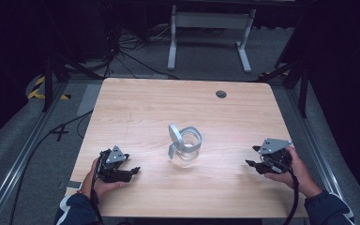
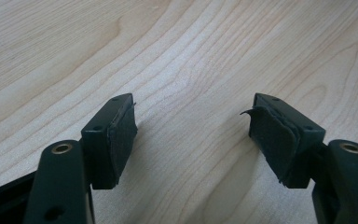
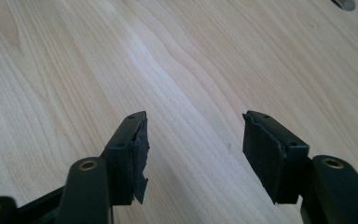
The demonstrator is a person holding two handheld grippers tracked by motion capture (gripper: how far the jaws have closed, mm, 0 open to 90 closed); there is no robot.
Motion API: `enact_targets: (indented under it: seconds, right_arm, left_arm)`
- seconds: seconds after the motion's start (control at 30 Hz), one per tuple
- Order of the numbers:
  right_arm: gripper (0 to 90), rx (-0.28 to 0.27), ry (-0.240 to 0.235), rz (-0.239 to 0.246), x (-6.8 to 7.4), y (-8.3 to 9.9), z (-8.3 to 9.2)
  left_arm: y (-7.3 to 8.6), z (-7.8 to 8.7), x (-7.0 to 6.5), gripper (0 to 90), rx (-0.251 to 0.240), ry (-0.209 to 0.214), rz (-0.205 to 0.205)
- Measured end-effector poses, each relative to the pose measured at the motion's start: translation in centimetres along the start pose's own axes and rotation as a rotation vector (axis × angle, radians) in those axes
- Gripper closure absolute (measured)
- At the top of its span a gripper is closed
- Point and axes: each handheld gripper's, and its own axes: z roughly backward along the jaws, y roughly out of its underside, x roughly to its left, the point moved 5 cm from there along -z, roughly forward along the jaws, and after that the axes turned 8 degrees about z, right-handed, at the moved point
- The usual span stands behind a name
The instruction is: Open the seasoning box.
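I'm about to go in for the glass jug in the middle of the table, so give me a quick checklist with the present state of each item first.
1. Left gripper open, nothing between its fingers: ok.
2. Right gripper open, nothing between its fingers: ok.
3. Glass jug standing apart from both grippers, untouched: ok.
4. Jug's grey lid shut: not ok, it stands tipped up.
5. Bare table between each gripper and the jug: ok.
6. Anything inside the jug: cannot tell.

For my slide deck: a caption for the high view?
Two hand-held grippers, left and right, jaws open, flank a clear jug on a wooden table.
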Motion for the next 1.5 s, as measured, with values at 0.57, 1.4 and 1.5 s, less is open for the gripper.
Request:
enact_targets:
  seconds: [0.57, 1.4, 1.5]
  right_arm:
    - [34.9, -0.042, -0.012, -0.106, 1.0, 6.2, 0.4]
    - [26.2, -0.144, -0.034, -0.275, 1.6, 10.0, 0.7]
    - [26.2, -0.144, -0.033, -0.277, 1.6, 10.0, 0.7]
  left_arm:
    - [0.0, 0.0, 0.0, 31.5, 0.001, 0.001, -0.004]
    - [0.0, 0.0, 0.0, 30.6, 0.001, 0.002, 0.0]
    - [0.0, 0.0, 0.0, 30.4, 0.002, 0.004, 0.002]
